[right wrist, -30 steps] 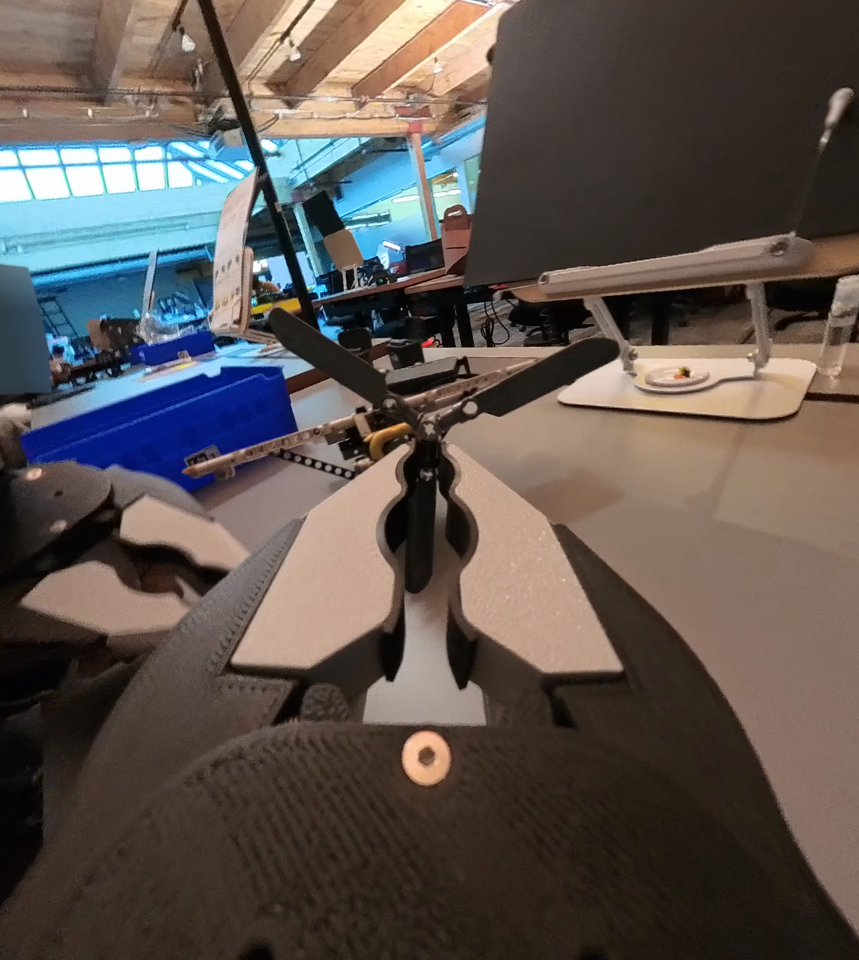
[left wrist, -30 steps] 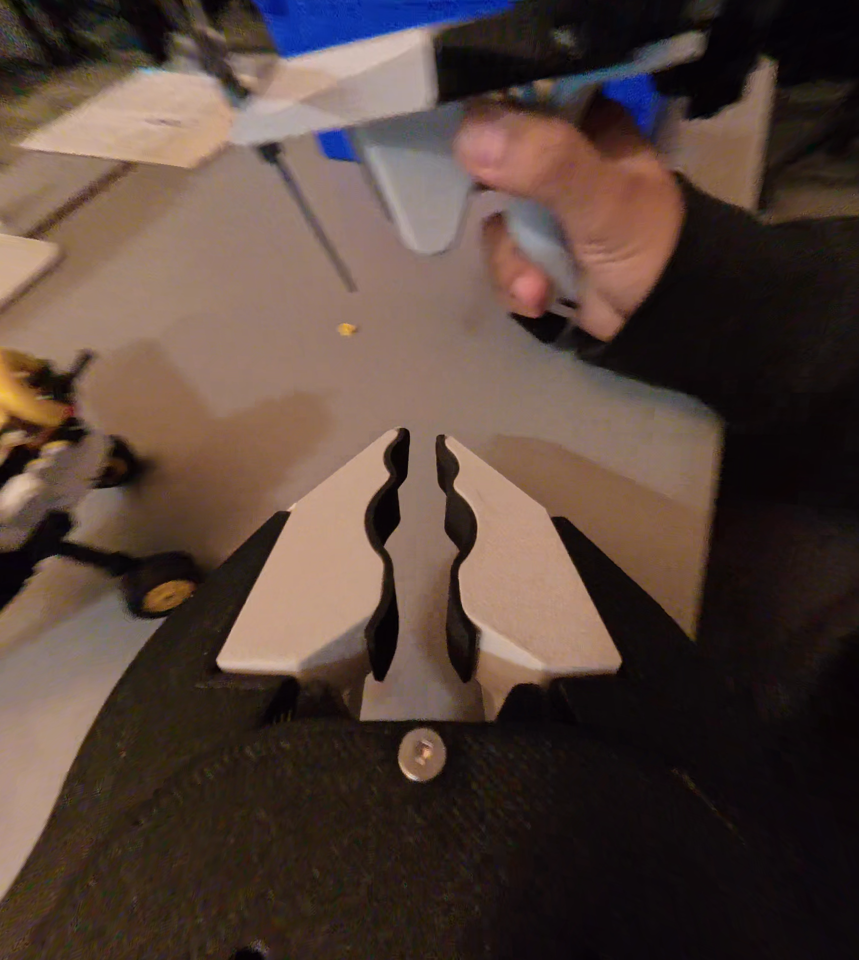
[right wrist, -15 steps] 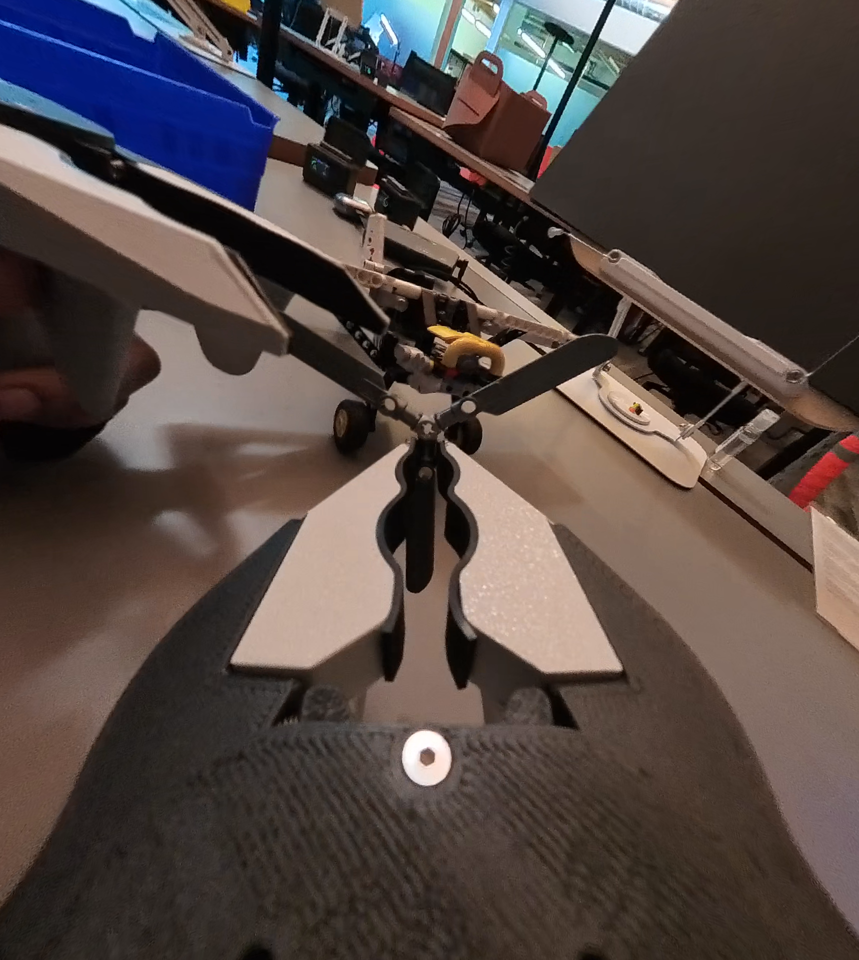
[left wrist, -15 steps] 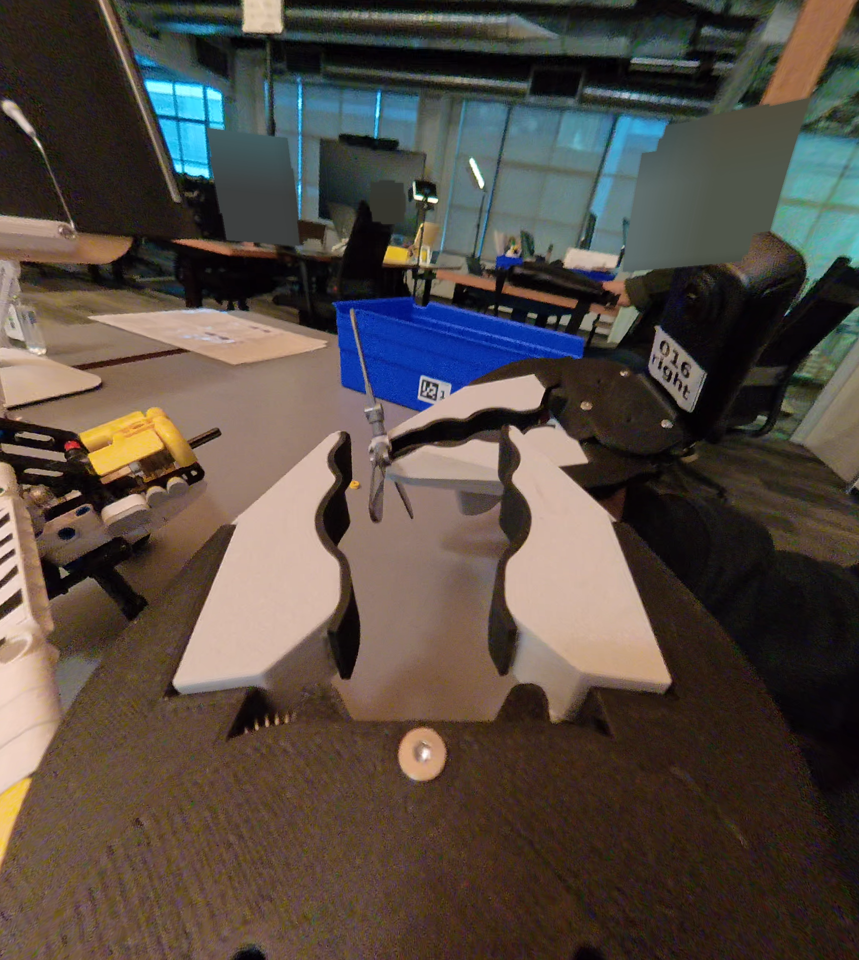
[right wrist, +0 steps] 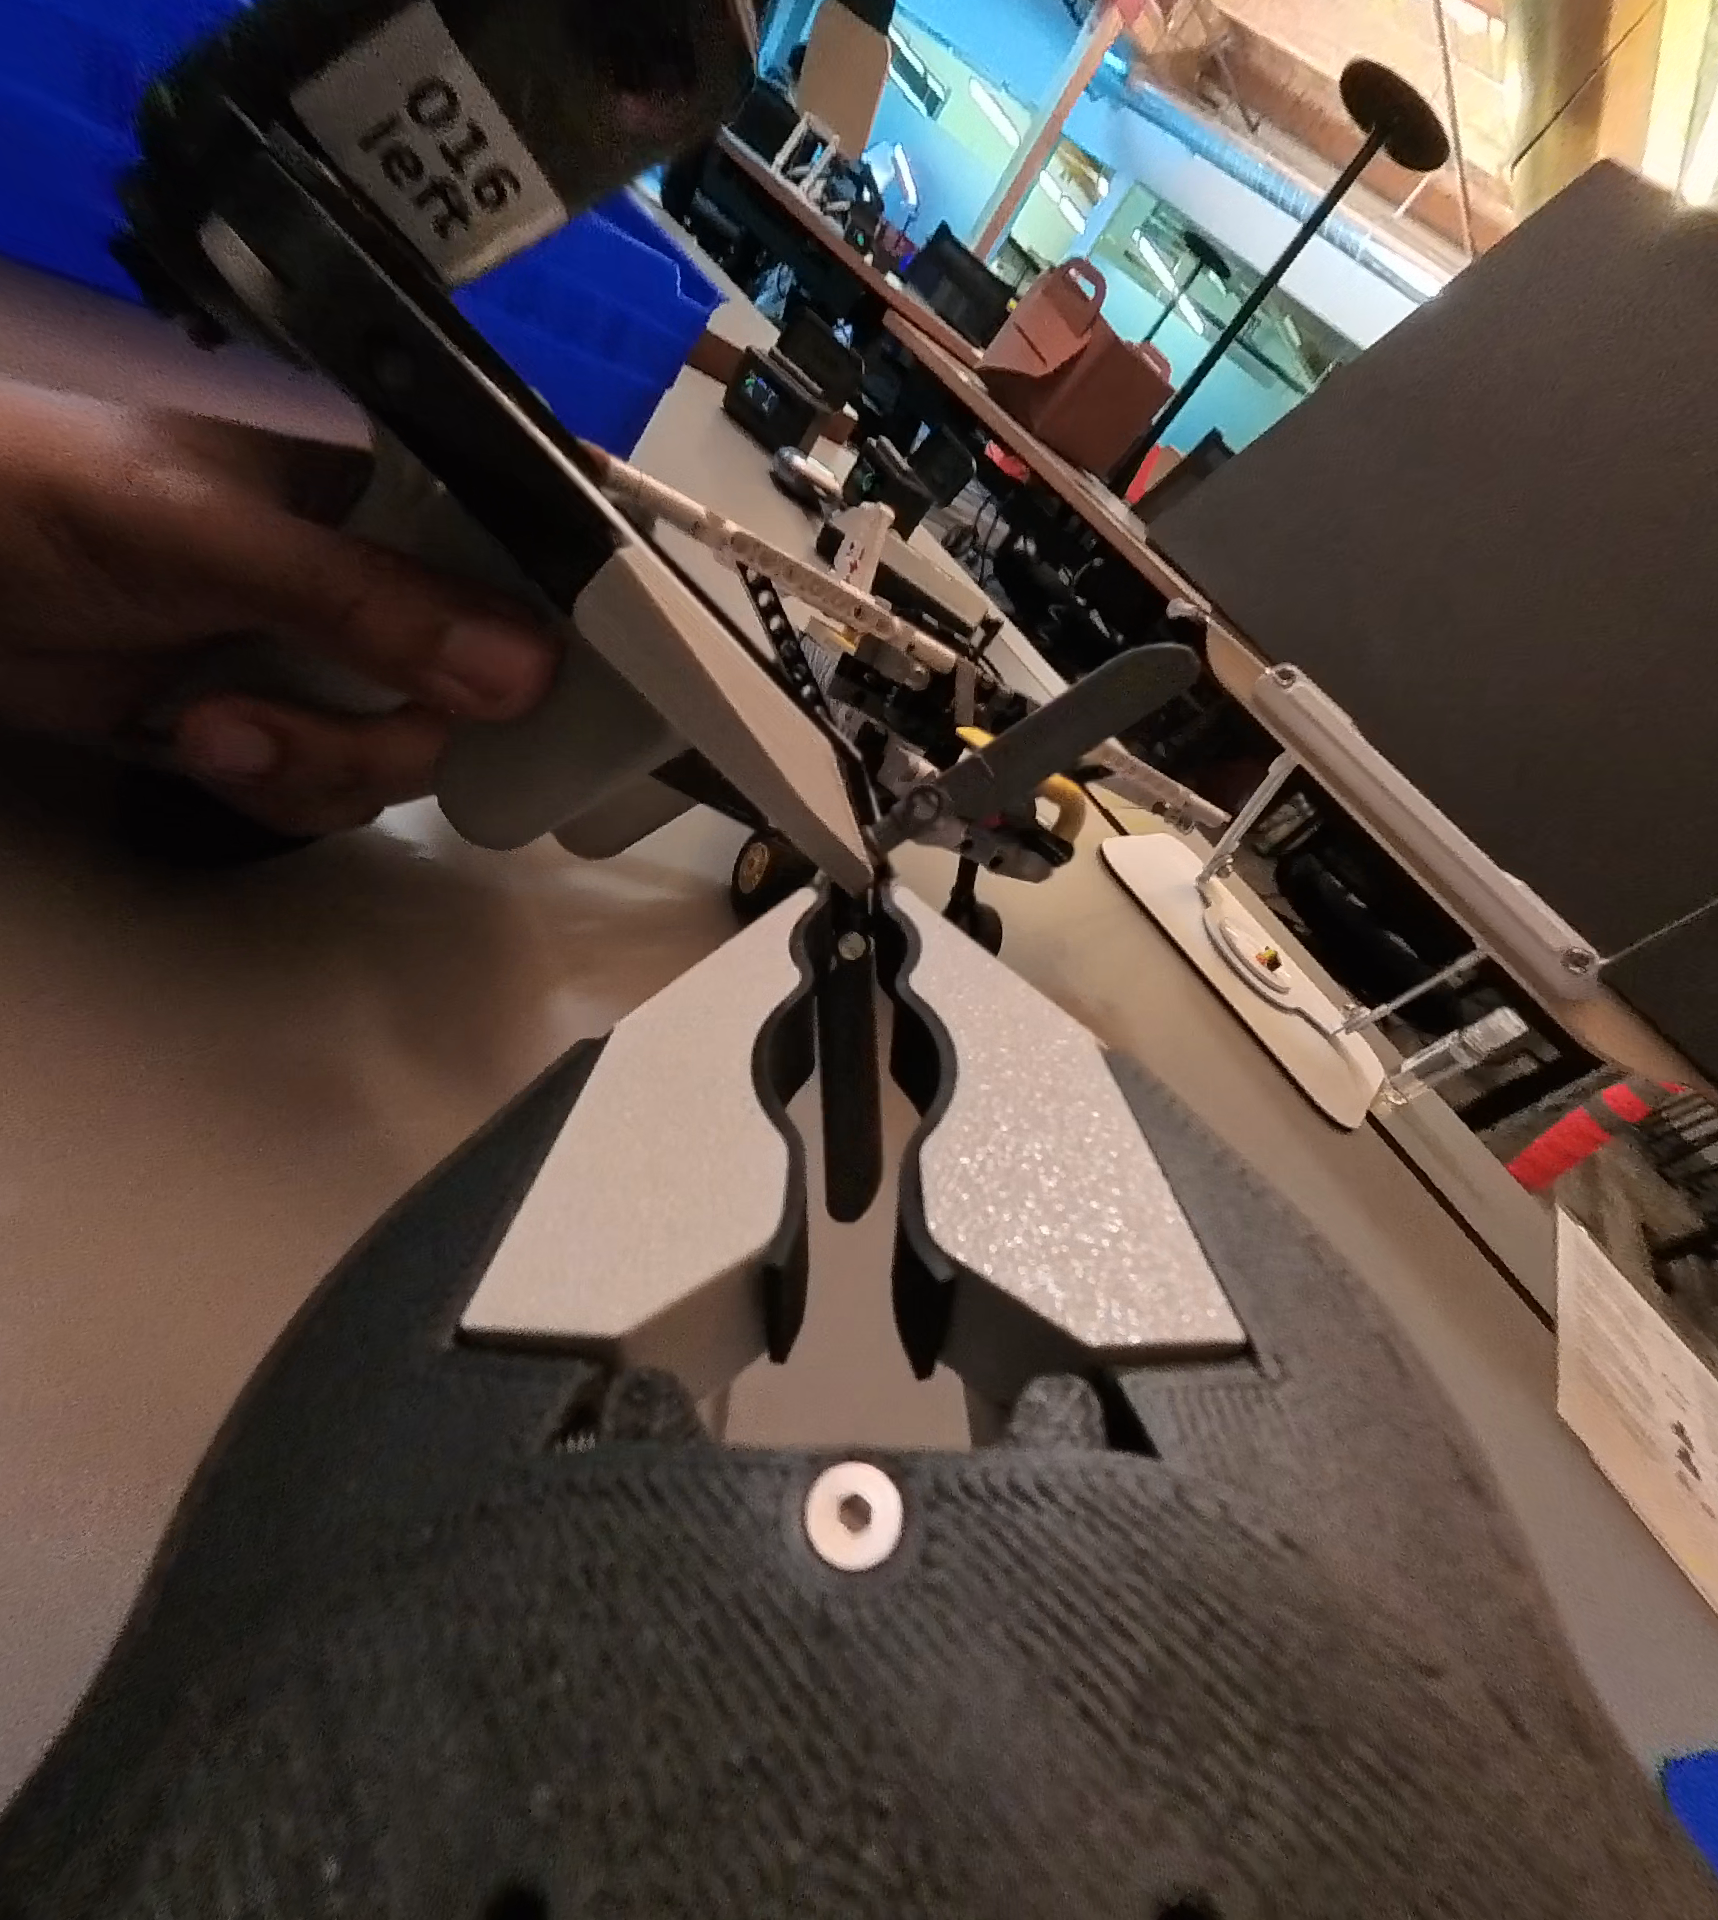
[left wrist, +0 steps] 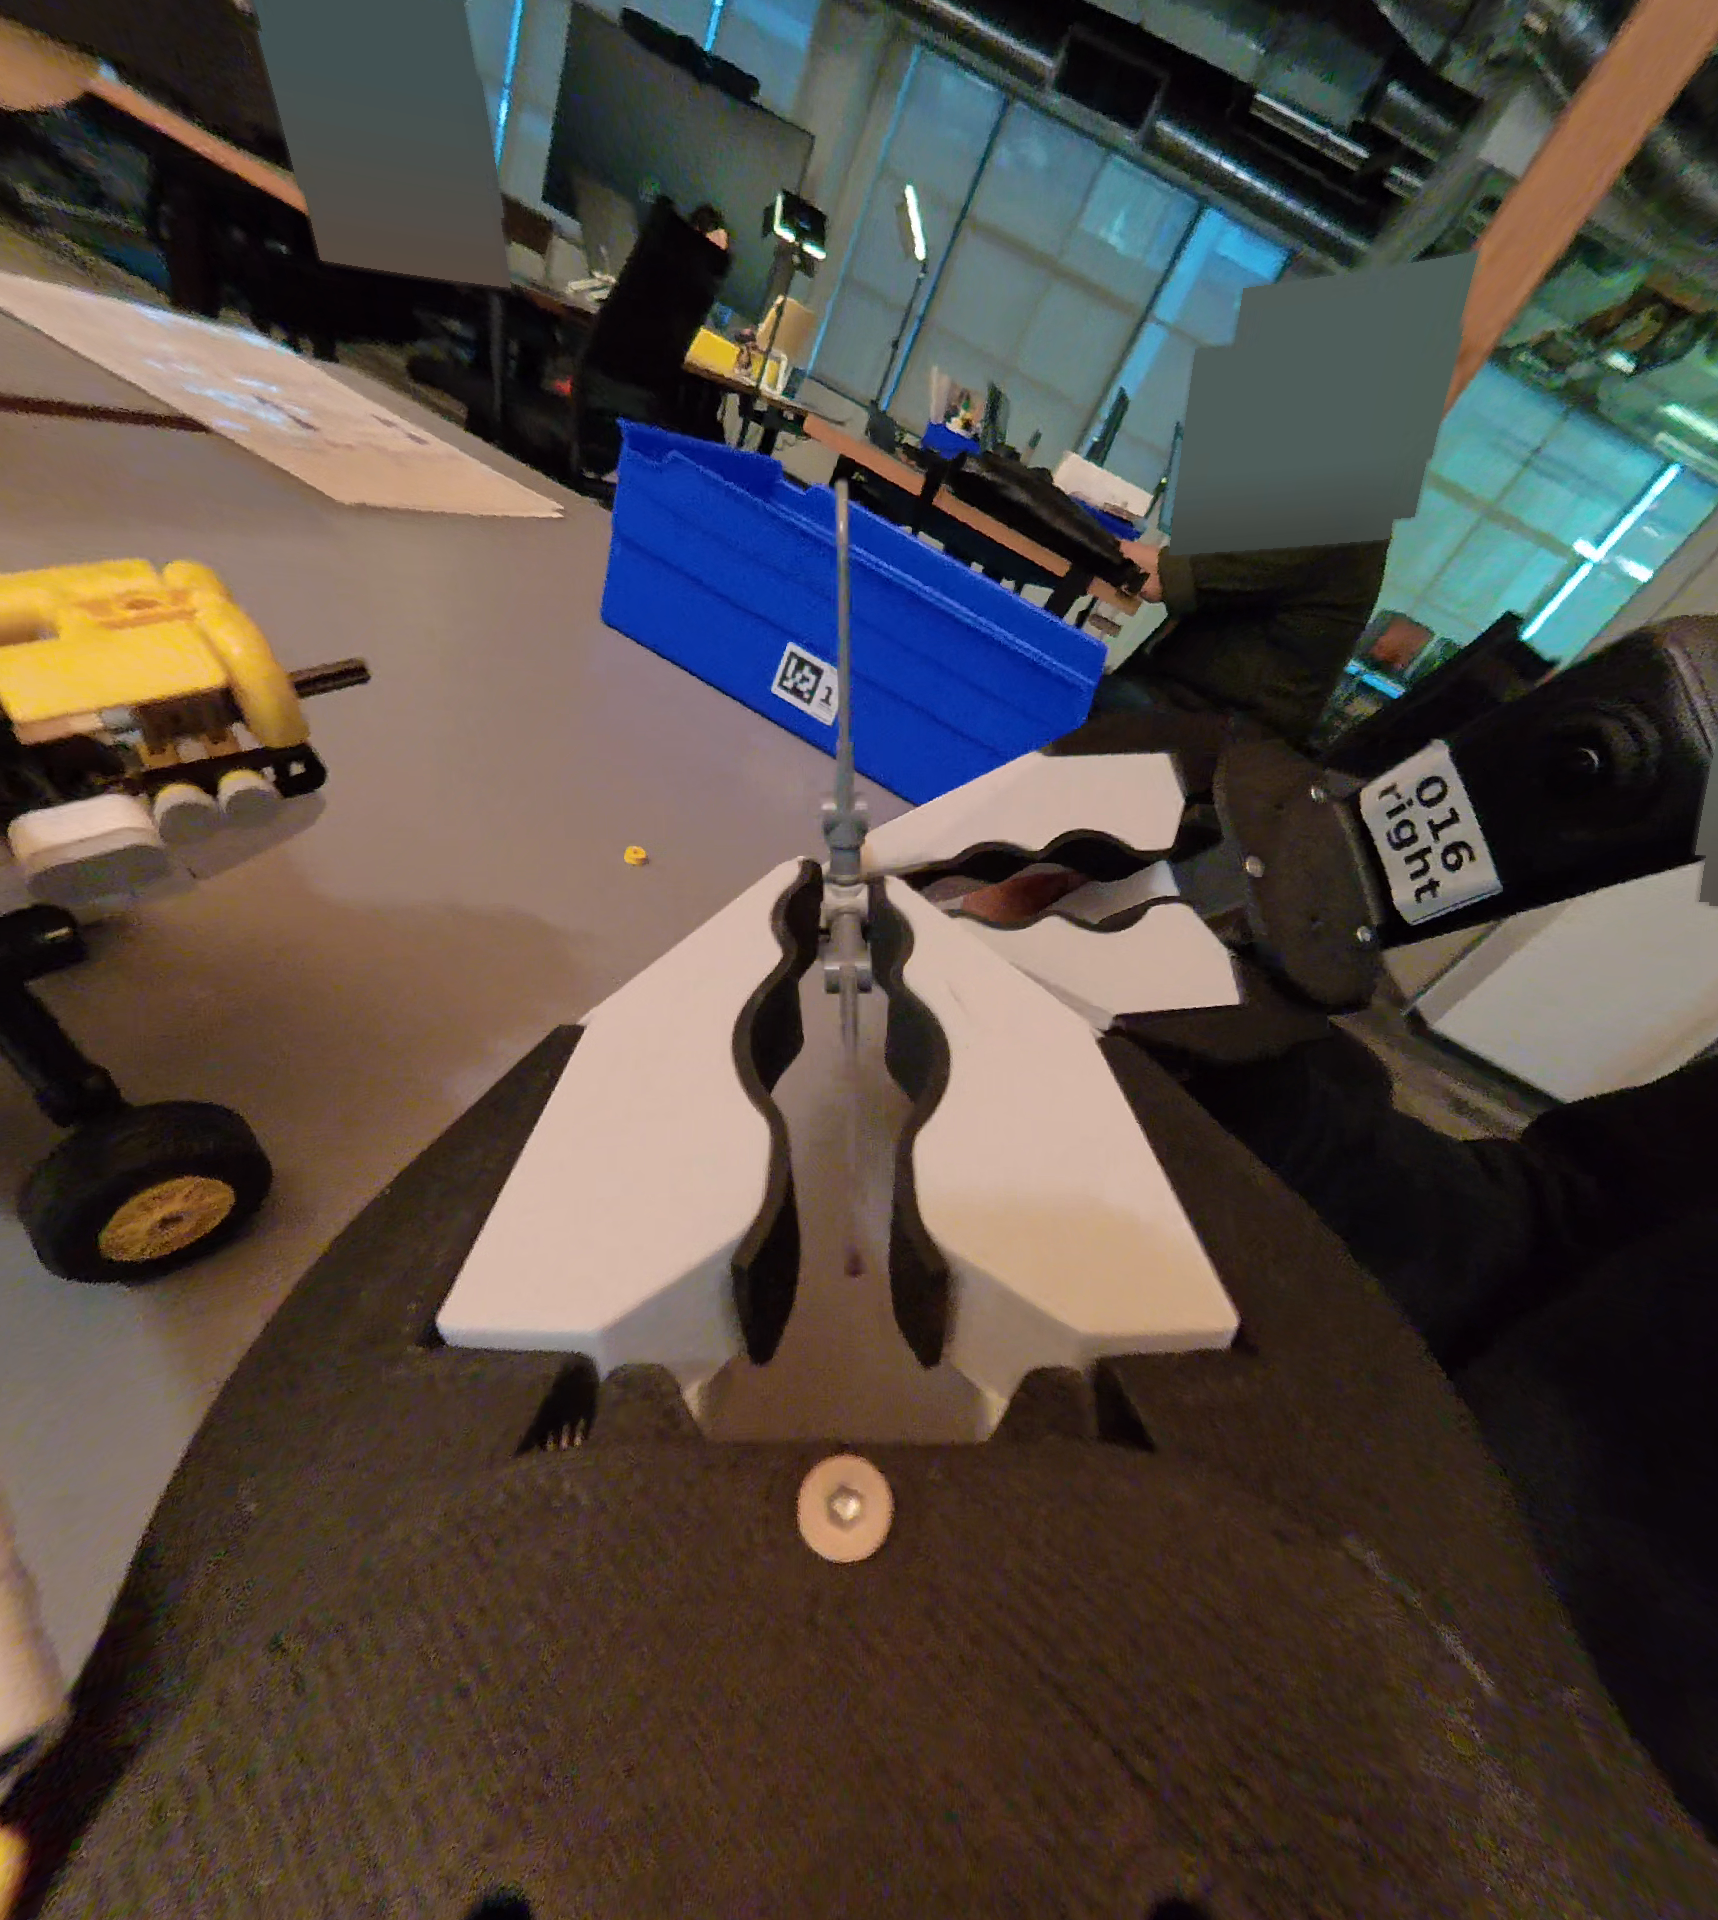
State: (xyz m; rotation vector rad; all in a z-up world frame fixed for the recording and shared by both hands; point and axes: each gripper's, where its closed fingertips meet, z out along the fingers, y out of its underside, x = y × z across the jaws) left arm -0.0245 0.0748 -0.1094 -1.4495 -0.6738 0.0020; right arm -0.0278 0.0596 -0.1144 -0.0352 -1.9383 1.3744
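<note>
Grey toy rotor [right wrist: 1031,738] held above desk [left wrist: 439,935] between both claws. Right claw [right wrist: 850,914] clamped on black blade; left claw [left wrist: 839,914] pinched on hub joint. Thin plastic, light, blades flexible, snap joints fragile; grip by hub, not blade tips.

A grey tabletop [left wrist: 439,935] fills the foreground. Toward twelve o'clock in the left wrist view, tall paned windows [left wrist: 1021,260] glow blue-white behind rows of desks [left wrist: 990,499] and a dark office chair [left wrist: 647,312]. Exposed ducts [left wrist: 1457,73] run at one o'clock beside a slanting wooden beam [left wrist: 1561,177]. At two o'clock in the right wrist view, a large black panel [right wrist: 1520,457] leans.
</note>
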